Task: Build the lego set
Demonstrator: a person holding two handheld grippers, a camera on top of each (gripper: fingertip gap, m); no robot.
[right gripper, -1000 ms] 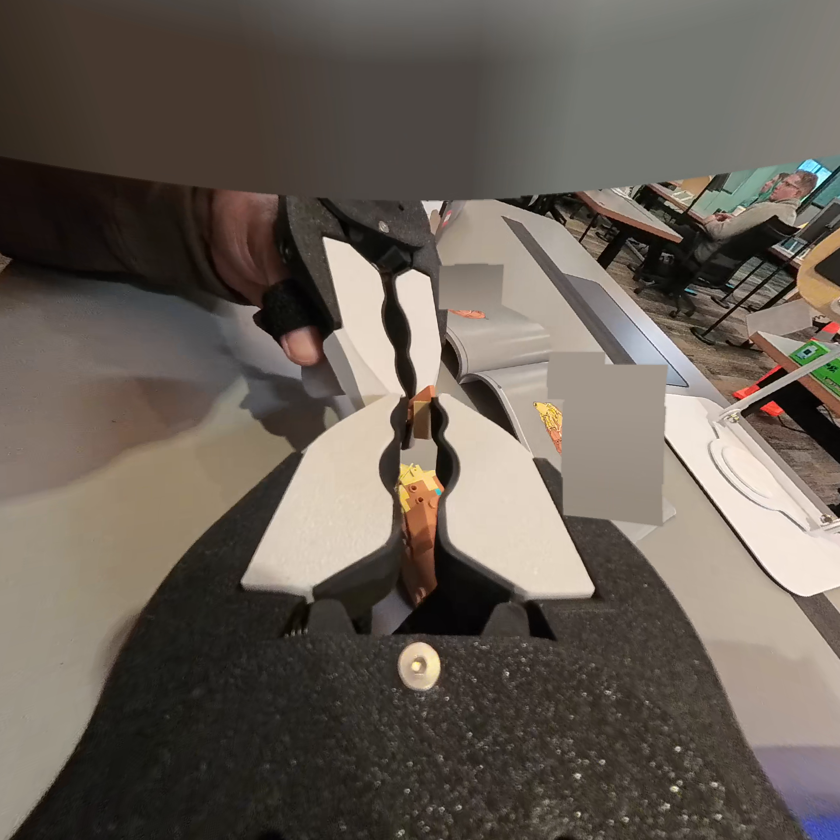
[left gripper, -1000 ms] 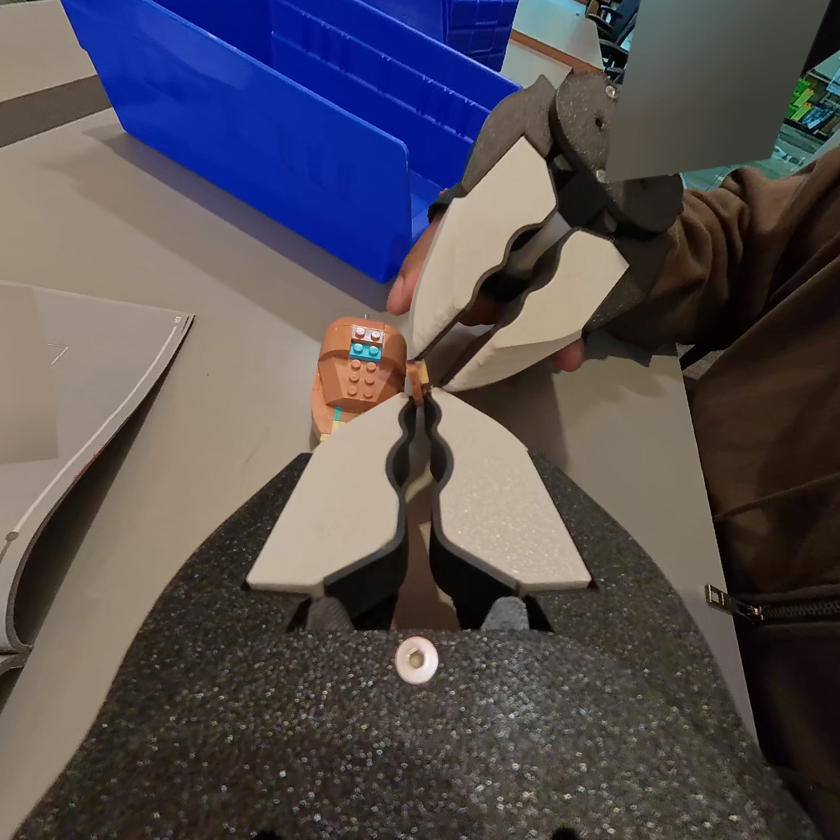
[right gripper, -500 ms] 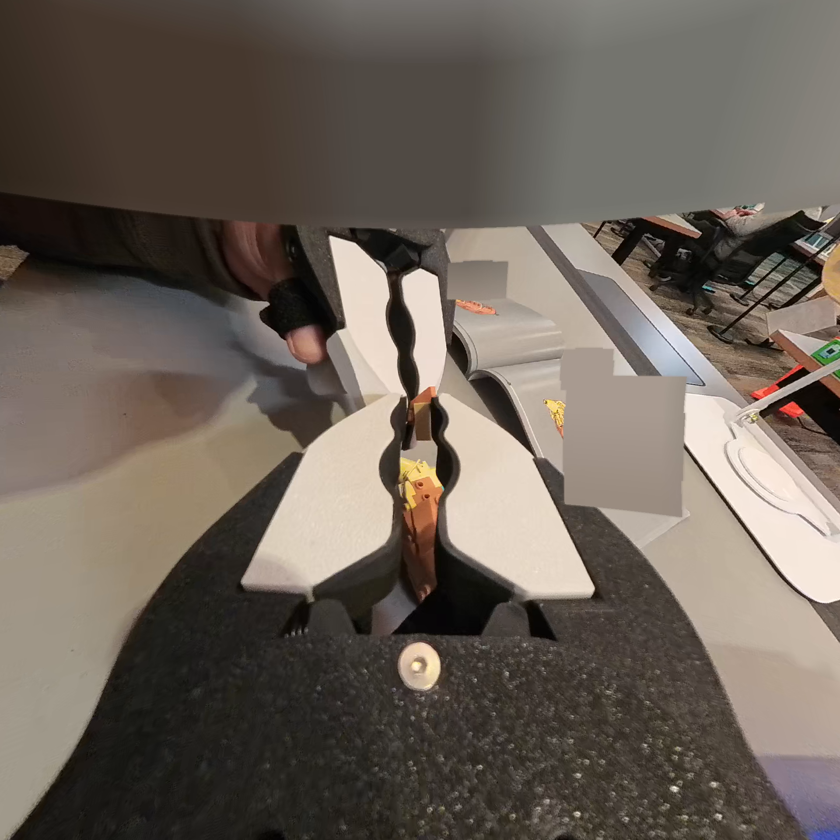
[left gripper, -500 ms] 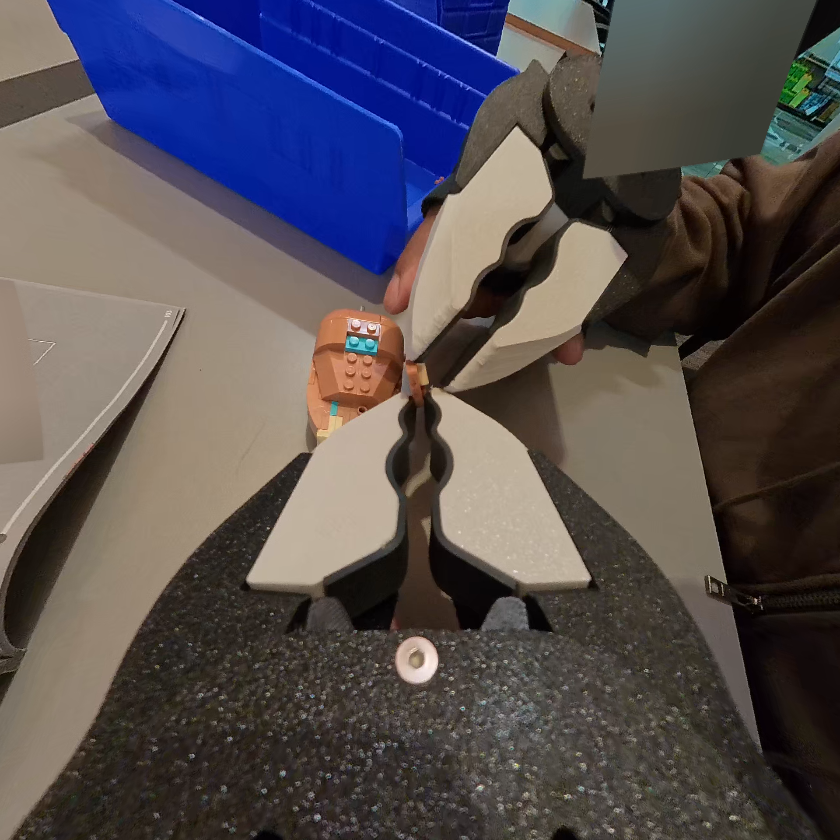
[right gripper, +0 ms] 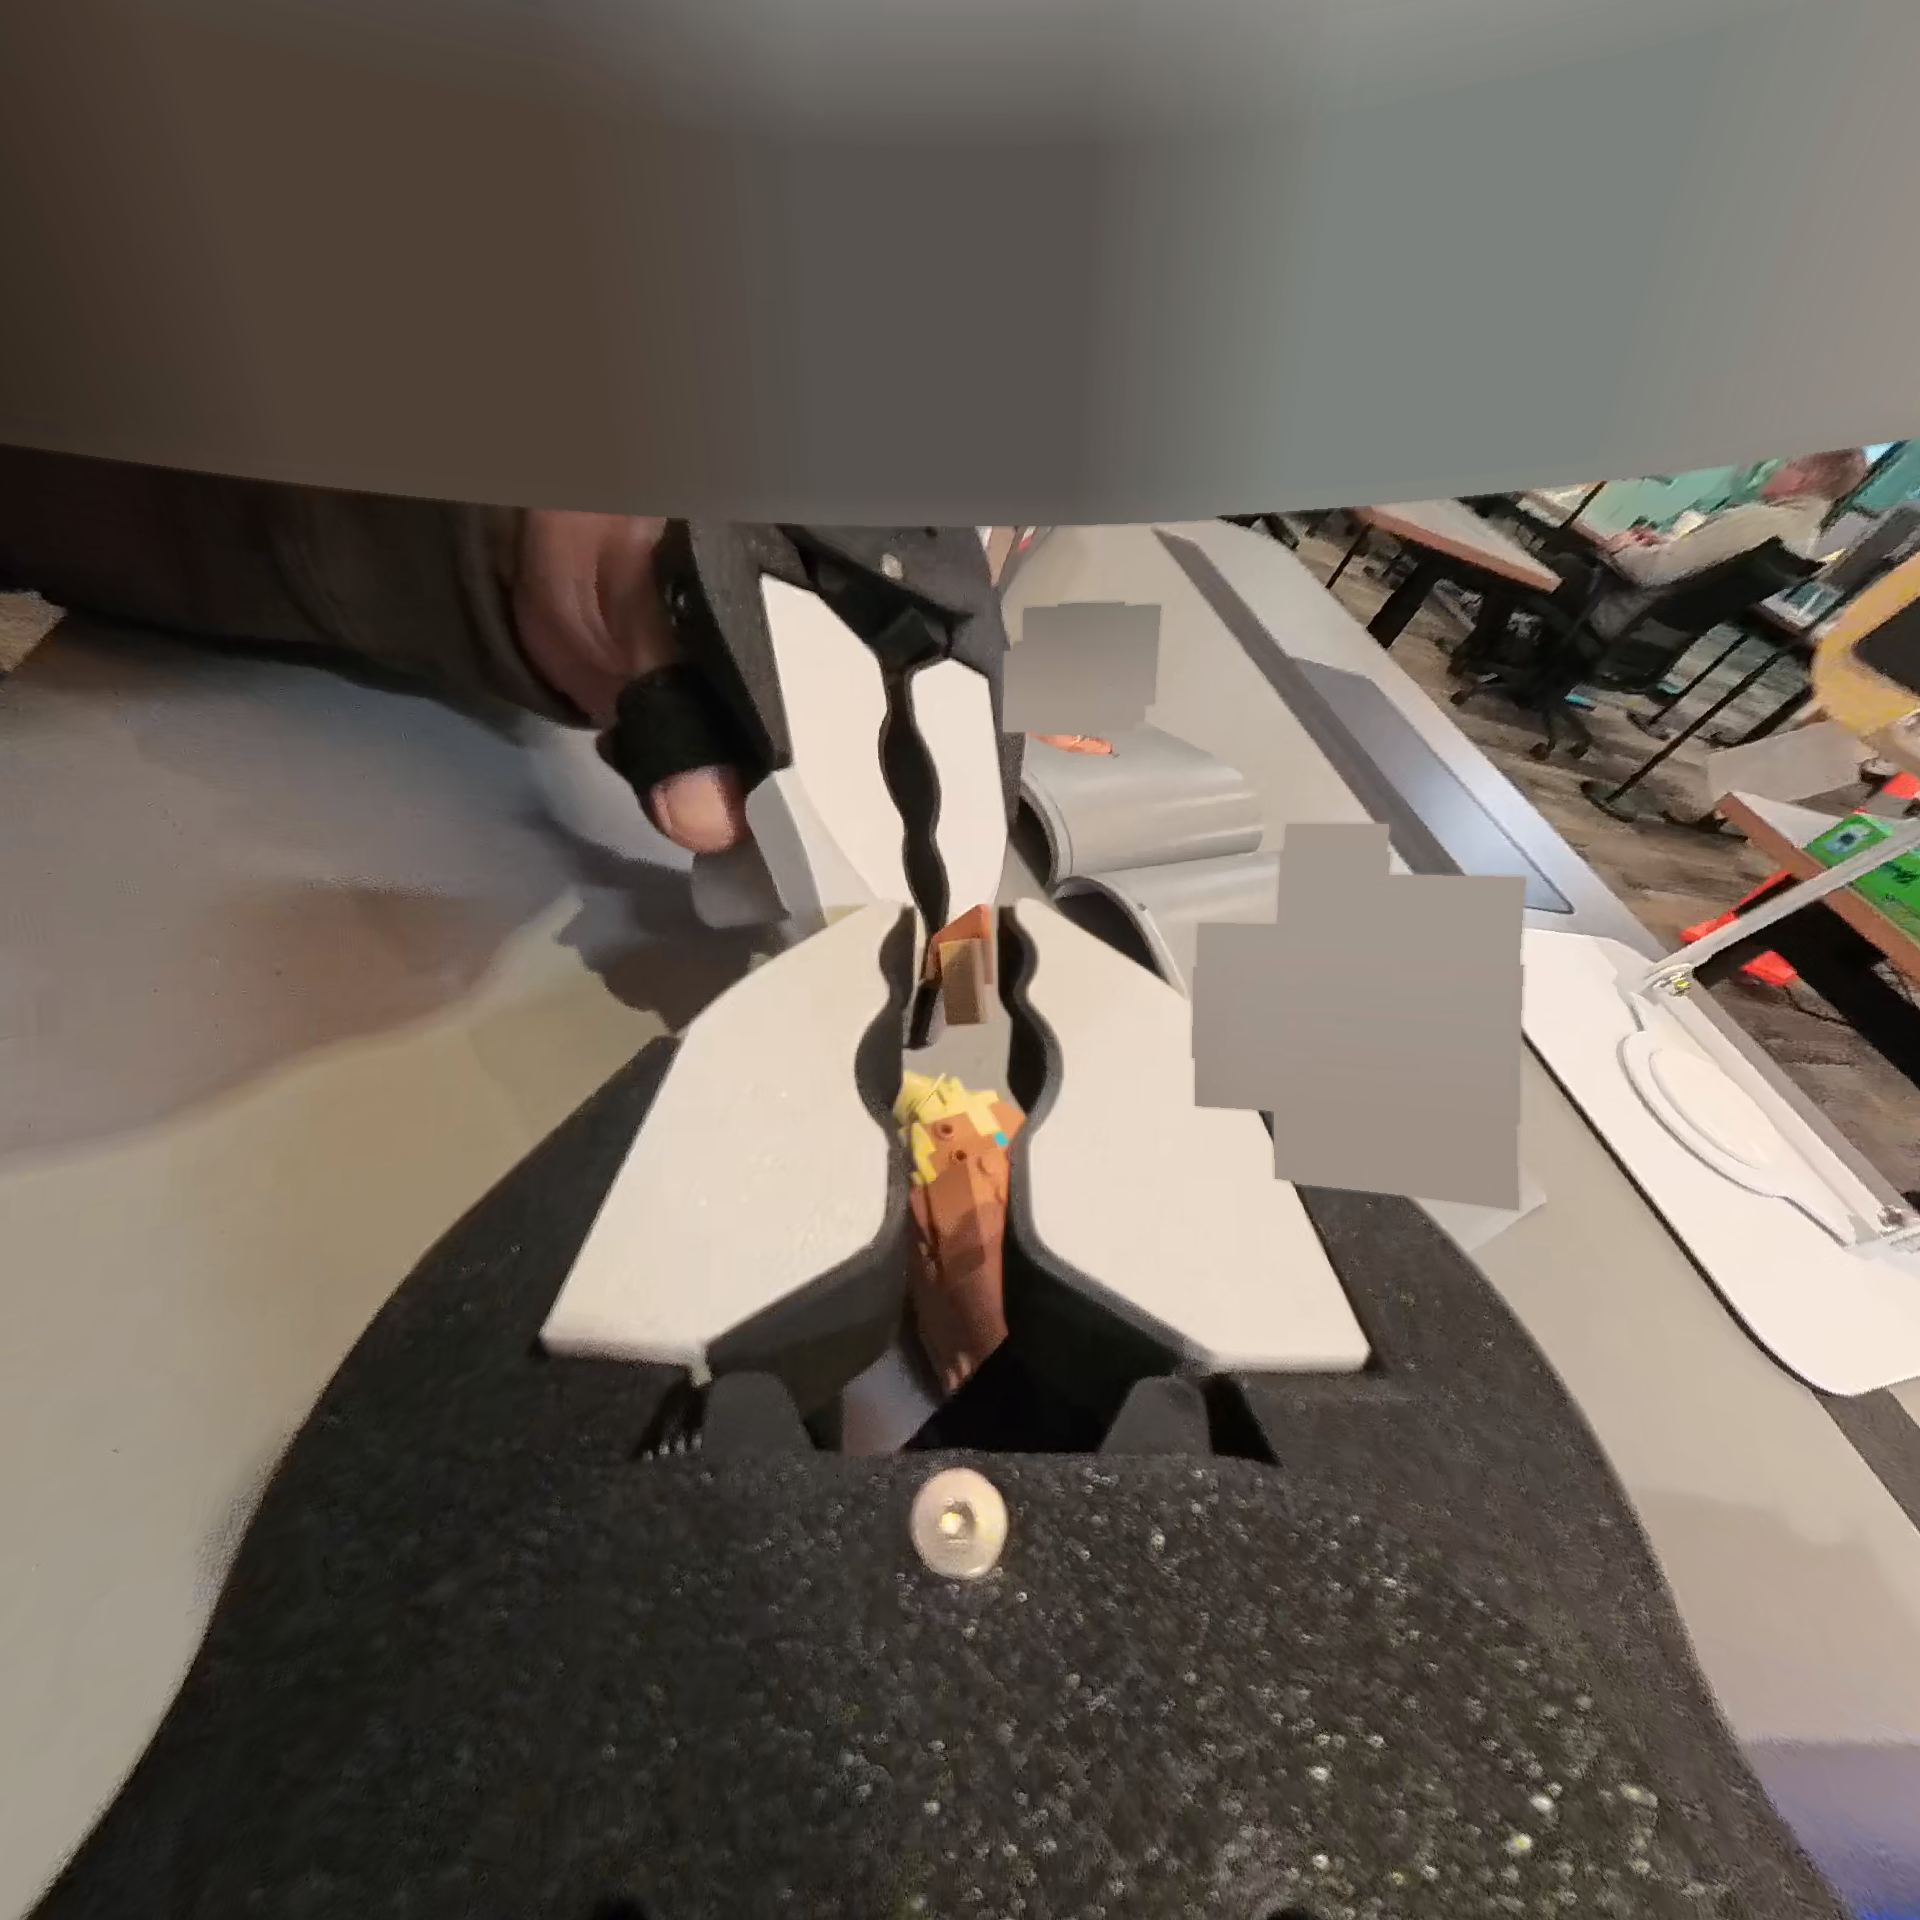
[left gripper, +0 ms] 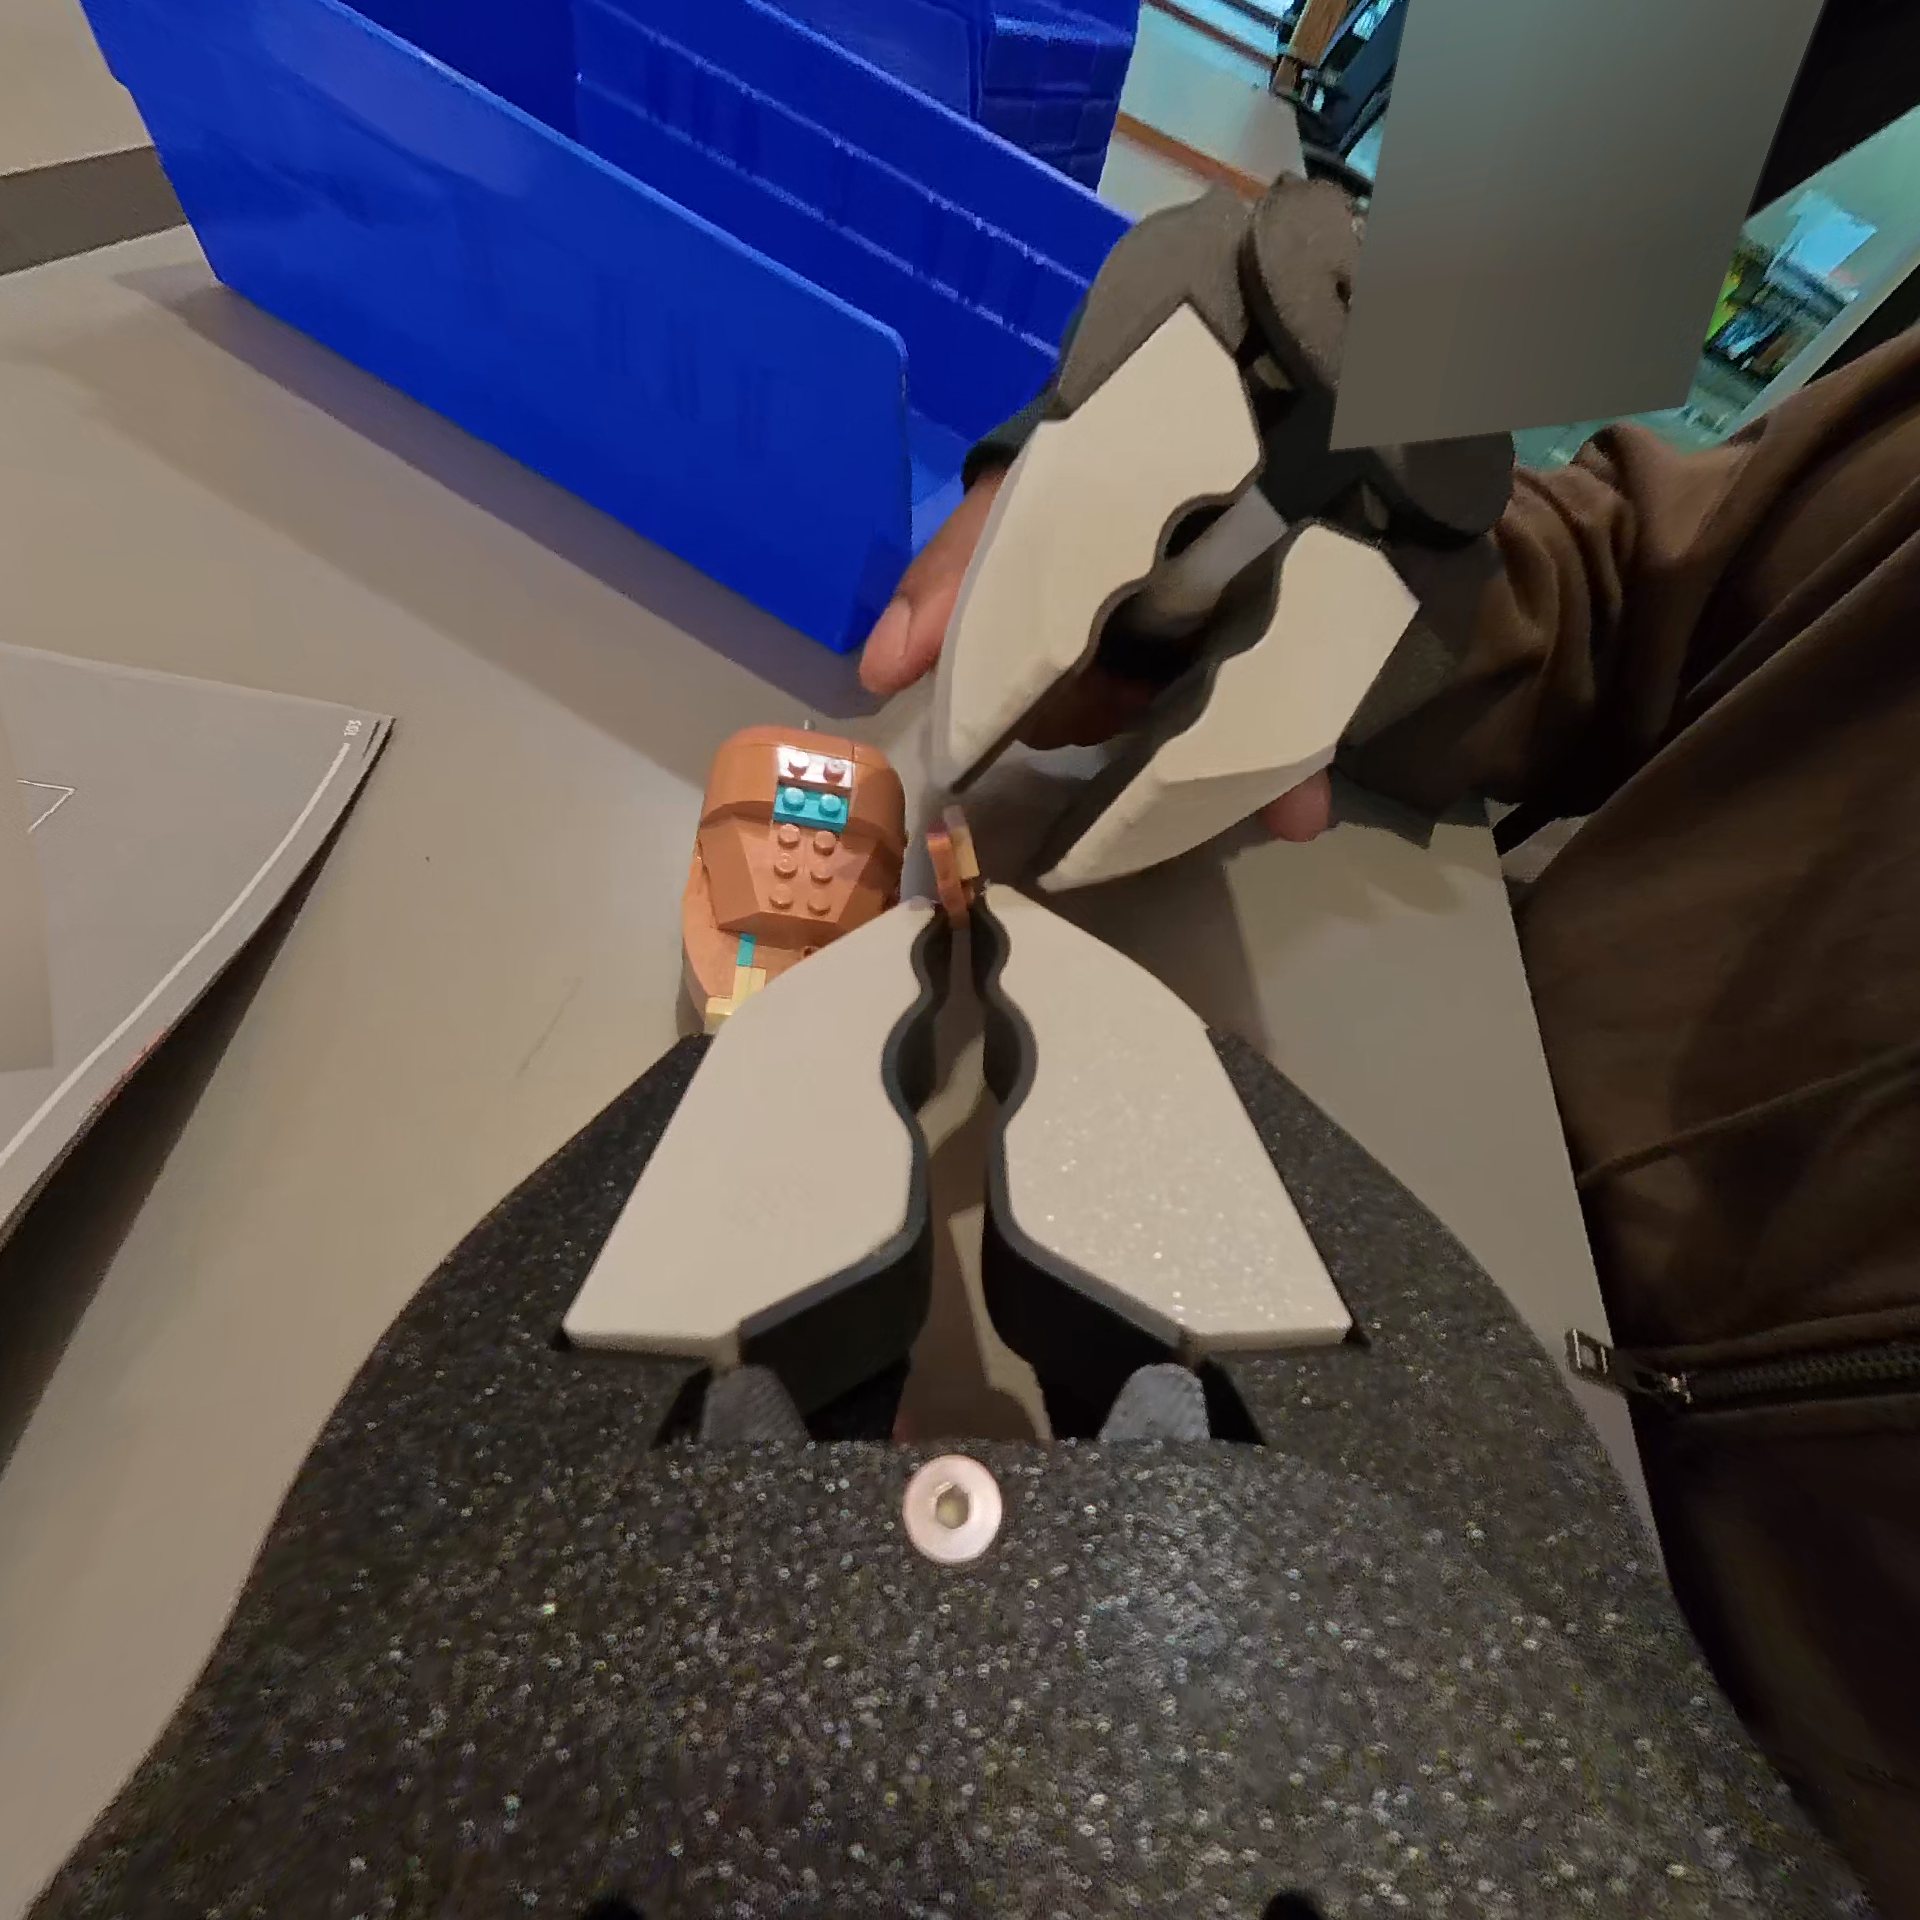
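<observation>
A small brown-and-tan lego piece [left gripper: 956, 860] is pinched between the tips of both grippers, just above the table. My left gripper [left gripper: 954, 902] is shut on its near end. My right gripper [left gripper: 992, 836] comes in from the upper right and closes on the same piece, which fills the gap at its tips in the right wrist view [right gripper: 961, 966]. The orange-brown lego model [left gripper: 795, 862], with teal and grey plates on top, lies on the grey table just left of the tips. It also shows below the right gripper [right gripper: 961, 914], through the gap between its fingers [right gripper: 961, 1205].
A large blue bin [left gripper: 520, 312] stands behind the model. An open instruction booklet [left gripper: 156, 883] lies at the left and also shows in the right wrist view [right gripper: 1132, 790]. A white tray [right gripper: 1704, 1143] lies farther off. A person's brown sleeve [left gripper: 1714, 727] is at the table's right edge. Left and right tips are no more than a few centimetres apart.
Both grippers keep their hold on the small piece. They have shifted only slightly over the model, and the model now sits a little nearer the left fingers.
</observation>
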